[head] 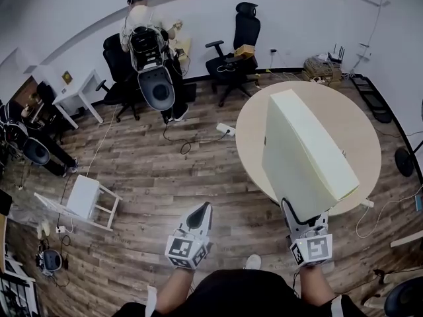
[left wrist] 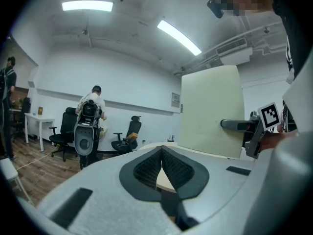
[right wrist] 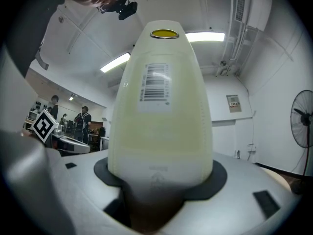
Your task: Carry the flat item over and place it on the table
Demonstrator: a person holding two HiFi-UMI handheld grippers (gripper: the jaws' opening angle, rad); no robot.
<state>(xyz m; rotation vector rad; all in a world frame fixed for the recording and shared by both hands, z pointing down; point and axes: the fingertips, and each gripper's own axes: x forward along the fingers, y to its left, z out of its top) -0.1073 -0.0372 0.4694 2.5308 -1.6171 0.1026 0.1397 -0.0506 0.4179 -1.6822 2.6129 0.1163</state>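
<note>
The right gripper [head: 305, 216] is clamped on the near end of the flat item [head: 304, 150], a pale cream slab, with one jaw against each broad face. In the head view the slab's long axis runs from the claw at 6 o'clock away toward 11 o'clock, and it sits over the round table [head: 254, 131] at about 3 o'clock in the frame. The right gripper view looks straight at its narrow edge, which bears a barcode label [right wrist: 155, 84]. From the left gripper view the slab [left wrist: 211, 111] stands upright, its broad face toward that camera (whether its lower edge touches the tabletop I cannot tell). The left gripper [head: 200, 211] hangs at 6 o'clock over the wood floor [head: 152, 177], its pads pressed together on nothing.
</note>
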